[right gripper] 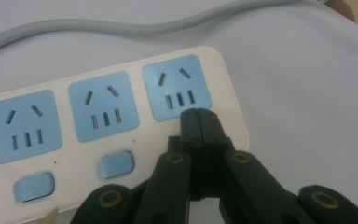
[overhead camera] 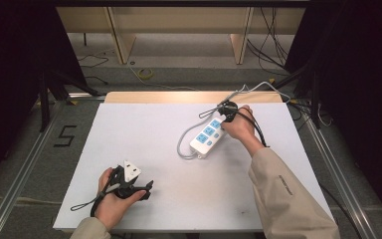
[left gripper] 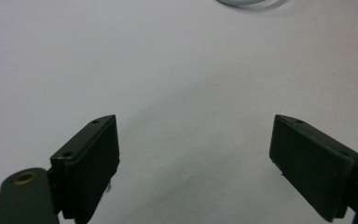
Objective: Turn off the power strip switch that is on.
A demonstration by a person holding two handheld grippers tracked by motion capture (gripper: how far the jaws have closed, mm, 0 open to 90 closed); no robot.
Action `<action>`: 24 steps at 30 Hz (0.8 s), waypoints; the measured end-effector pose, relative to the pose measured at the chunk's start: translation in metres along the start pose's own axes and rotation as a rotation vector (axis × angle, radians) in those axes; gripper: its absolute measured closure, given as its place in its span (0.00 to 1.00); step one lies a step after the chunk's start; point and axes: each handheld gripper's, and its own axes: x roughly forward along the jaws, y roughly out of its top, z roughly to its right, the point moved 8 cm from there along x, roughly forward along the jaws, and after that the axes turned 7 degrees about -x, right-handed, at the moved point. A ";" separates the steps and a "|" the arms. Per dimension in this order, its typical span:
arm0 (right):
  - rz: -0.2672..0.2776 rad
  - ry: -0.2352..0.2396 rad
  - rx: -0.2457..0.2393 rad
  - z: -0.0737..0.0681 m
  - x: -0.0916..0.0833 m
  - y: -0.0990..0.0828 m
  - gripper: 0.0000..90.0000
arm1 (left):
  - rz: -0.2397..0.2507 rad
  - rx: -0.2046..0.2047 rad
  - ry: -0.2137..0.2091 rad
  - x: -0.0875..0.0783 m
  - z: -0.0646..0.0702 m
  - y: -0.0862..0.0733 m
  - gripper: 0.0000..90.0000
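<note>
Right now the right gripper (right gripper: 198,113), jaws pressed together and holding nothing, has its tips on the power strip (right gripper: 116,135) right of centre in the high view, over the spot where the third blue switch would sit; two rounded switches show beside it. Pressing looks underway, with the others perhaps left. Glossy cream plastic, matte blue sockets, grey rubbery cord. Lower left, the left gripper (left gripper: 193,154) rests wide above the white surface (left gripper: 168,70).

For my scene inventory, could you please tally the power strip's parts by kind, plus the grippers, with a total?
Blue socket panels on the power strip: 3
Blue switch buttons seen in the right gripper view: 2
Grey cord: 1
Grippers, left gripper and right gripper: 2
Total: 8
</note>
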 end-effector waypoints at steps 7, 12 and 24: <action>0.006 -0.001 0.000 -0.001 0.000 0.000 1.00 | 0.000 0.000 0.000 0.000 0.000 0.000 0.17; 0.023 -0.001 0.003 -0.002 -0.003 0.002 1.00 | 0.000 -0.003 0.001 0.000 0.000 0.000 0.17; 0.023 0.004 -0.017 -0.003 -0.010 0.000 1.00 | 0.002 -0.004 0.002 0.000 0.000 0.000 0.17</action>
